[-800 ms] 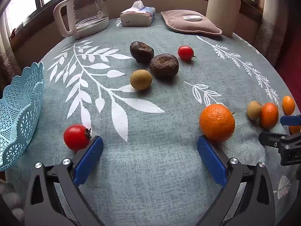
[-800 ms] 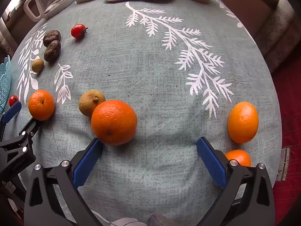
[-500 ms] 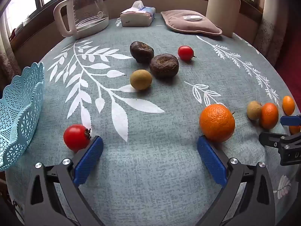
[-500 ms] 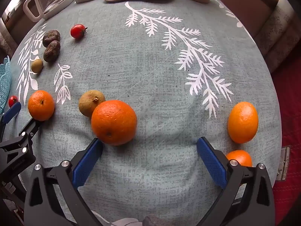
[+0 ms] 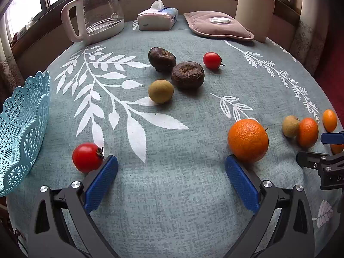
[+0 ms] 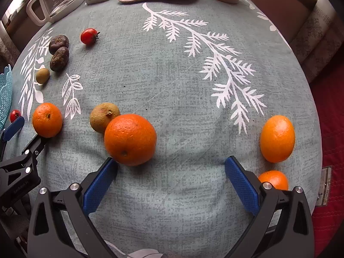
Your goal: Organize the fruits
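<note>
Fruits lie scattered on a grey-green tablecloth. My left gripper (image 5: pixel 171 167) is open low over the cloth, a red tomato (image 5: pixel 87 157) just outside its left finger and a big orange (image 5: pixel 248 143) just beyond its right finger. Further off lie two dark brown fruits (image 5: pixel 187 74), a greenish round fruit (image 5: pixel 160 91) and a small tomato (image 5: pixel 212 60). My right gripper (image 6: pixel 171 167) is open too, with an orange (image 6: pixel 130 139) at its left fingertip, a brownish fruit (image 6: pixel 103 117) behind it, an oval orange (image 6: pixel 277 138) to the right and another (image 6: pixel 273 178) beside the right finger.
A light blue lattice basket (image 5: pixel 20 129) stands at the left table edge. At the back are a glass kettle (image 5: pixel 96 13), a tissue box (image 5: pixel 158 18), a pink cushion (image 5: pixel 217 26) and a cream flask (image 5: pixel 254 8). The table edge drops off to the right.
</note>
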